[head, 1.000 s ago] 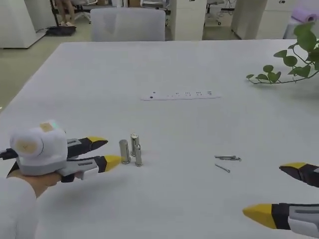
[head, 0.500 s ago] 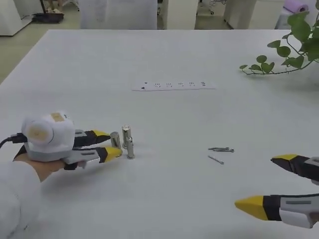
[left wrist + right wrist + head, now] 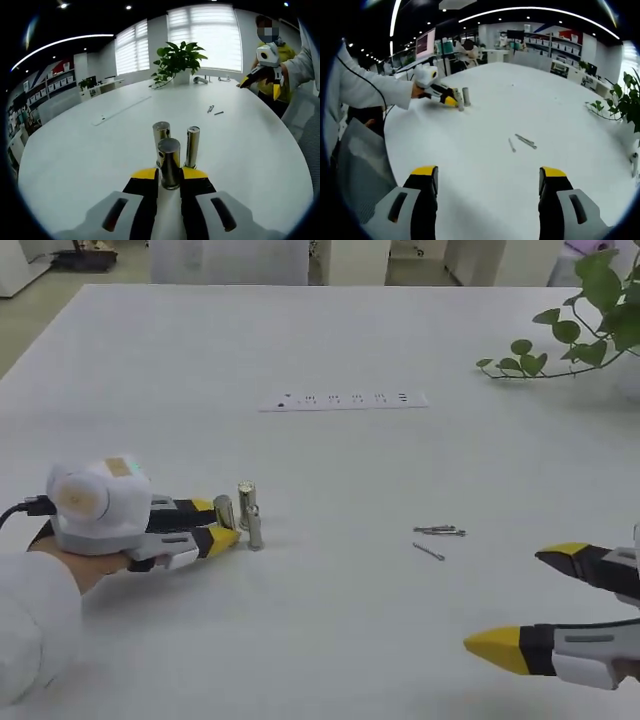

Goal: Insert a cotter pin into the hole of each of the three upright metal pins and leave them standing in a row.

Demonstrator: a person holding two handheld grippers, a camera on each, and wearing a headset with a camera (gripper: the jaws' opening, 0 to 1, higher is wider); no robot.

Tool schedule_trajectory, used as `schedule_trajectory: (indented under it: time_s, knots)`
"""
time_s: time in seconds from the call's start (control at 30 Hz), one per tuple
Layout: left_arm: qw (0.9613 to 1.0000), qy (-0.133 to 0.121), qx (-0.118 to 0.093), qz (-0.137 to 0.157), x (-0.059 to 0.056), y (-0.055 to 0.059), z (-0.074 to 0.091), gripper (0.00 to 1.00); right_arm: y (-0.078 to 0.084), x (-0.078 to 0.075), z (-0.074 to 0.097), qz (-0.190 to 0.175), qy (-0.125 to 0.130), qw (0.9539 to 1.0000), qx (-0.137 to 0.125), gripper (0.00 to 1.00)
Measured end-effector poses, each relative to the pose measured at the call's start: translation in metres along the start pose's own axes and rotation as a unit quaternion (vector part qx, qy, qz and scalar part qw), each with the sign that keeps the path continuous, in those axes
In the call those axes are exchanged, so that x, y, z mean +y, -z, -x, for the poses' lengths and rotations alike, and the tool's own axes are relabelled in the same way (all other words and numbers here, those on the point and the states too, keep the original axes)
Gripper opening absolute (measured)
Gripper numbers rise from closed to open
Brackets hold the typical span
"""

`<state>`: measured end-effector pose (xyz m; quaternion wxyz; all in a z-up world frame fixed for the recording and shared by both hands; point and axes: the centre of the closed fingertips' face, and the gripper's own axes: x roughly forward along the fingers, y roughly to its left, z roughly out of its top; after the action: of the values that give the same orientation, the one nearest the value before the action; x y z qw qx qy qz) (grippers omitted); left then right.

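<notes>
Using the white power strip (image 3: 345,400) as my reference: the three metal pins (image 3: 246,502) stand upright on my side of it, off past its left end, bunched in a tight triangle rather than a row. My left gripper (image 3: 218,522) lies low on the table (image 3: 330,640), jaws narrowed onto the nearest pin (image 3: 169,160). The left gripper view shows that pin snug between the yellow tips, the other two just behind it and nearly touching each other. The cotter pins (image 3: 440,531) lie flat on my side of the strip too, roughly under its right end, two together and one loose just beside them. My right gripper (image 3: 505,600) hovers closer to me than those, jaws spread wide with nothing in them. Plenty of bare tabletop between the metal pins and the cotter pins, and from the strip out to the far edge. A leafy plant (image 3: 590,310) crowds the corner beyond the strip's right end.
</notes>
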<state>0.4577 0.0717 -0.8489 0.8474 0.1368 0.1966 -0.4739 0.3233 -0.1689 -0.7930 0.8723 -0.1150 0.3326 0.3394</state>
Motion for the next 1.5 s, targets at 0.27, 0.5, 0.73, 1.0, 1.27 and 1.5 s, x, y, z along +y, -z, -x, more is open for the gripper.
schedule_trajectory:
  time_s: [0.27, 0.5, 0.73, 1.0, 1.27, 1.5]
  knots:
    - [0.9999, 0.0, -0.003, 0.013, 0.001, 0.0, -0.001, 0.11, 0.002, 0.0, -0.001, -0.001, 0.0, 1.0, 0.002, 0.84]
    - [0.9998, -0.003, -0.006, 0.019, -0.001, 0.001, 0.0, 0.1, 0.001, -0.002, -0.002, 0.0, 0.0, 1.0, 0.002, 0.84]
    - [1.0, -0.007, 0.001, 0.007, -0.009, 0.006, 0.01, 0.1, 0.0, 0.0, -0.004, 0.001, -0.003, 1.0, -0.001, 0.84]
    - [0.9998, 0.002, -0.002, 0.018, -0.029, 0.003, 0.023, 0.1, -0.003, 0.006, -0.006, 0.004, -0.008, 0.9999, -0.007, 0.84]
    - [0.9997, 0.003, -0.01, 0.024, -0.053, -0.006, 0.029, 0.1, -0.007, 0.01, -0.004, 0.006, -0.011, 0.9998, -0.018, 0.84]
    - [0.9995, 0.009, -0.01, 0.028, -0.073, -0.013, 0.03, 0.1, -0.008, 0.013, -0.002, 0.007, -0.015, 0.9995, -0.026, 0.84]
